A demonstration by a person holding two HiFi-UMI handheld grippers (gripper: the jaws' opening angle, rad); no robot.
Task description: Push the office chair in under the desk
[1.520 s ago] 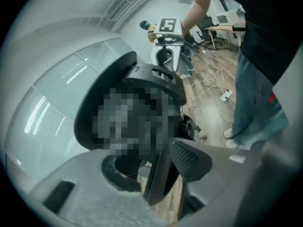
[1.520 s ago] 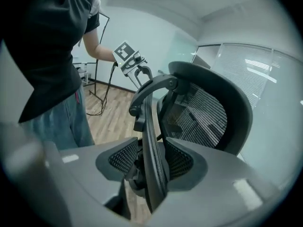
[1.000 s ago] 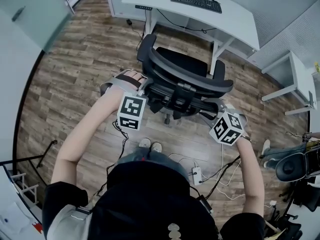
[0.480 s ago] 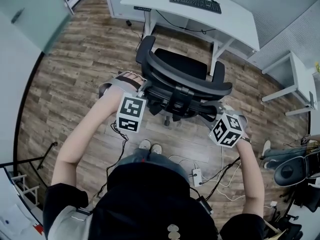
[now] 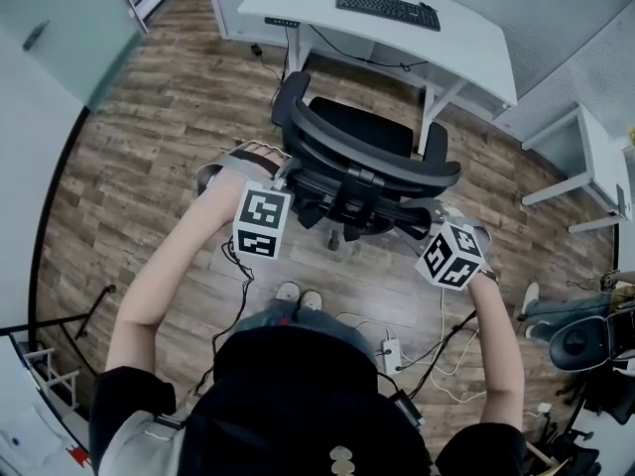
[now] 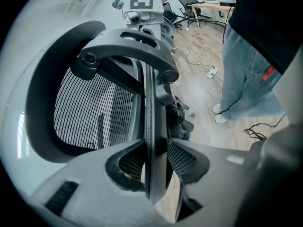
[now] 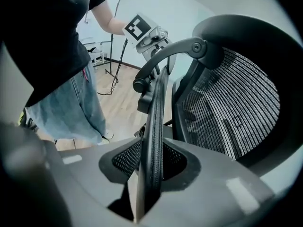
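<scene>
The head view looks steeply down from above the person (image 5: pixel 298 395), from some way off, with the office chair (image 5: pixel 367 157) at mid-frame and the table (image 5: pixel 397 28) along the top edge. The left gripper view sits right against one side edge of the backrest (image 6: pixel 94 108) and faces along it across the chair. The right gripper view does likewise from the opposite edge. All three share the backrest, the wooden floor (image 5: pixel 149 147) and the person.
</scene>
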